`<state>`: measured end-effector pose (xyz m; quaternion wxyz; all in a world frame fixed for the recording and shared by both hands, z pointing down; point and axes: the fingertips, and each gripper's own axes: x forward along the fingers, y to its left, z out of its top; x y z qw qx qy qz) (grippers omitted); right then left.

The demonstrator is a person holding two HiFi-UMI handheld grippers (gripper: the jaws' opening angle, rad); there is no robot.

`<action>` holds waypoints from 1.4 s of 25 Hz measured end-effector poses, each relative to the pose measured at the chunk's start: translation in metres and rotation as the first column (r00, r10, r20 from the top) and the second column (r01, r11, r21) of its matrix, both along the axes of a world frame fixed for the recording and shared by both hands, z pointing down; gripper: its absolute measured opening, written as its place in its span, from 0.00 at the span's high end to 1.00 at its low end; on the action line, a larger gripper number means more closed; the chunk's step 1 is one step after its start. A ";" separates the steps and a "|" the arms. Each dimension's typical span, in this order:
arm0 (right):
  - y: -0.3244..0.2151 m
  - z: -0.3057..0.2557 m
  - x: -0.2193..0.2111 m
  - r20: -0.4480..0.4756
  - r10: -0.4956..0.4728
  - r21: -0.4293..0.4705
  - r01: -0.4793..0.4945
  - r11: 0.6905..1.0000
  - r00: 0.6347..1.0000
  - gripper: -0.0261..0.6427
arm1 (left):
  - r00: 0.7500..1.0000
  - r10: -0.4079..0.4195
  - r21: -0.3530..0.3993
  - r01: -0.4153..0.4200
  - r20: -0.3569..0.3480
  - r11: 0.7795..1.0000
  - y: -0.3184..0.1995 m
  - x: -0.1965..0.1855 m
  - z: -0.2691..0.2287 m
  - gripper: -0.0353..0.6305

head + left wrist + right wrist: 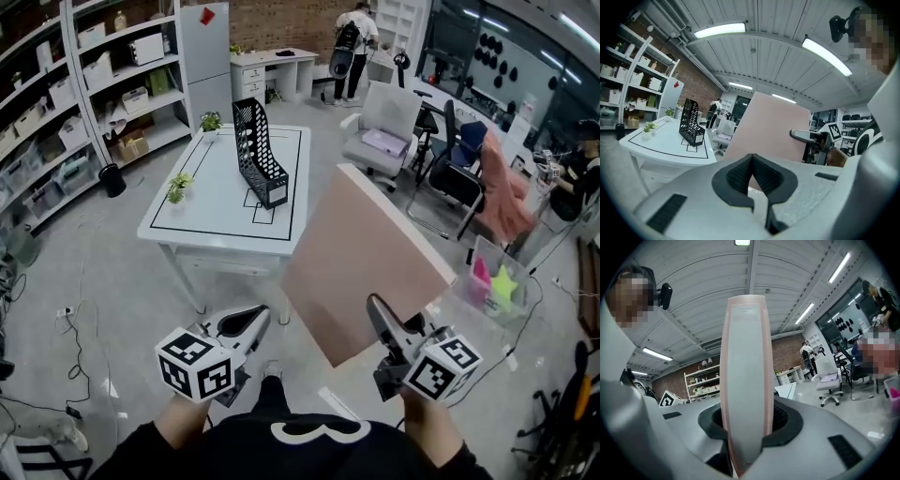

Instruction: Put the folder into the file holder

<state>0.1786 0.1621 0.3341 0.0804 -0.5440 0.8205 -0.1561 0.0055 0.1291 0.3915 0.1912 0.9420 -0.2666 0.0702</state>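
Note:
A large pink folder (366,272) hangs tilted in the air in front of the table, and my right gripper (379,317) is shut on its lower edge. The right gripper view shows the folder (745,380) edge-on, clamped between the two jaws of the right gripper (747,417). The black mesh file holder (258,150) stands upright on the white table (220,225), well beyond the folder. My left gripper (257,319) is at the lower left, shut and empty. In the left gripper view, its jaws (751,159) meet, with the folder (768,129) and file holder (691,124) beyond.
Two small potted plants (178,187) (210,121) sit on the table's left side. Office chairs (384,131) stand to the right, and a clear bin (492,286) sits on the floor there. Shelving (84,84) lines the left wall. A person (352,47) stands at the back.

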 end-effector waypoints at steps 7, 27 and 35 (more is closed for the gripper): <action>-0.148 -0.008 -0.006 -0.010 0.017 -0.021 -0.018 1.000 1.000 0.75 | 1.000 -0.005 -0.053 0.005 -0.012 0.999 -0.148 -0.009 0.007 0.94; -0.377 -0.058 -0.035 -0.129 0.091 0.074 -0.082 0.994 0.987 0.75 | 0.998 -0.060 -0.016 0.060 0.009 0.998 -0.353 -0.053 0.014 0.94; -0.431 -0.081 -0.045 -0.197 0.097 0.122 -0.074 0.990 0.976 0.75 | 0.994 -0.108 -0.037 0.107 -0.016 0.994 -0.372 -0.065 0.008 0.94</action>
